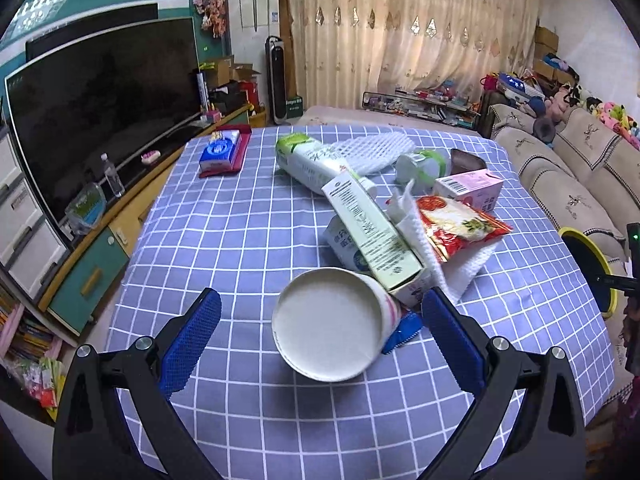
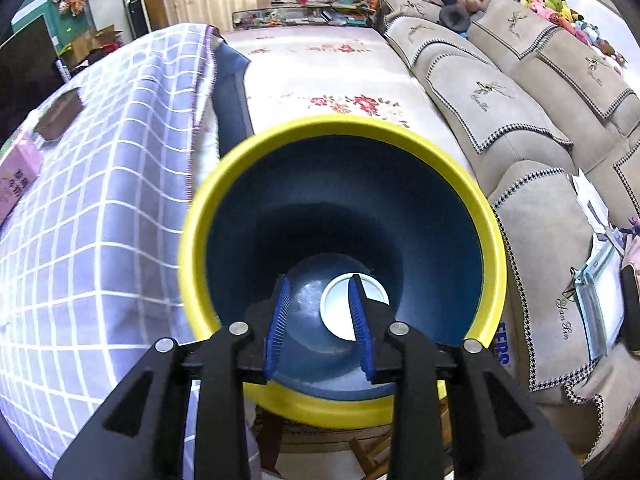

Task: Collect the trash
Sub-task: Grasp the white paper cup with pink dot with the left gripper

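My left gripper [image 1: 320, 320] stands wide apart, holding nothing, with the paper cup [image 1: 334, 324] lying on its side between my fingers, its white mouth facing me. Neither pad touches it yet. To take it well, I judge I should push forward until the pads flank the cup's body behind the rim, then close gently, since thin paper will likely crush under a hard squeeze.

Just beyond my right fingertip the long green-and-white carton [image 1: 370, 232] leans over the cup, and a blue wrapper [image 1: 404, 332] pokes out beneath it; lifting the cup could drag either along or topple the pile. Further ahead lie the red snack packet [image 1: 456, 226], the pink box [image 1: 470, 188] and the white foam netting [image 1: 374, 152]. Off past my left finger sits a tissue pack [image 1: 222, 152], well apart.

My right gripper [image 2: 320, 320] is clamped on the near rim of the yellow-rimmed bin [image 2: 344, 408], its fingers reaching down into the blue interior. A white round piece [image 2: 344, 304] already lies at the bottom, just beyond my fingertips. The bin hangs beside the checked tablecloth [image 2: 100, 200], sofa [image 2: 520, 128] on its other side.
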Motion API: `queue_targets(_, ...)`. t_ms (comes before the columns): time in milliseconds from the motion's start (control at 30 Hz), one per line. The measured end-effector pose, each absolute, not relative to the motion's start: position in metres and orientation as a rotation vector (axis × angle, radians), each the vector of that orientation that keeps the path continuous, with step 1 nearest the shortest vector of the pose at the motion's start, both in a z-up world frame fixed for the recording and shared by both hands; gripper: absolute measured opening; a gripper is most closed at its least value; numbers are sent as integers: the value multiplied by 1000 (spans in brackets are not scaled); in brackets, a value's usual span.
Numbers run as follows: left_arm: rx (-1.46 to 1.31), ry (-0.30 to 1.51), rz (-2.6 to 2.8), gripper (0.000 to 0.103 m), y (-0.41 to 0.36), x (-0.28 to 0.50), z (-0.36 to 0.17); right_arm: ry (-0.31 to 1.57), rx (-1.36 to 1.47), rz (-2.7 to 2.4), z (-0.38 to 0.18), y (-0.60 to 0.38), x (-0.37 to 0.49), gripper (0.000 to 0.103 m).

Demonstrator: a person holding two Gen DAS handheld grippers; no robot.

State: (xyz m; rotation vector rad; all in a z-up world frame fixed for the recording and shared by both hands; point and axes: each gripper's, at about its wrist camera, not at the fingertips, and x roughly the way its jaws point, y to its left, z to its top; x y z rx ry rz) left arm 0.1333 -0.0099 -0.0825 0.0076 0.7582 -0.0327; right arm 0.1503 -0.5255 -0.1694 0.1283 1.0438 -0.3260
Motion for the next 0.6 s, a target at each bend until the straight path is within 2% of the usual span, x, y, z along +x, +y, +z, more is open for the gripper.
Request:
queue_targets(433, 2, 791, -118, 97, 1, 155, -106, 1045, 117, -283, -171, -513, 154, 36)
queue_targets(533, 6, 786, -127, 90, 0, 156, -106, 1048, 116, -275, -173, -510, 154, 37)
queue_targets(600, -3, 793, -136, 78, 1, 156, -106, 1050, 115, -270, -174, -509, 154, 37)
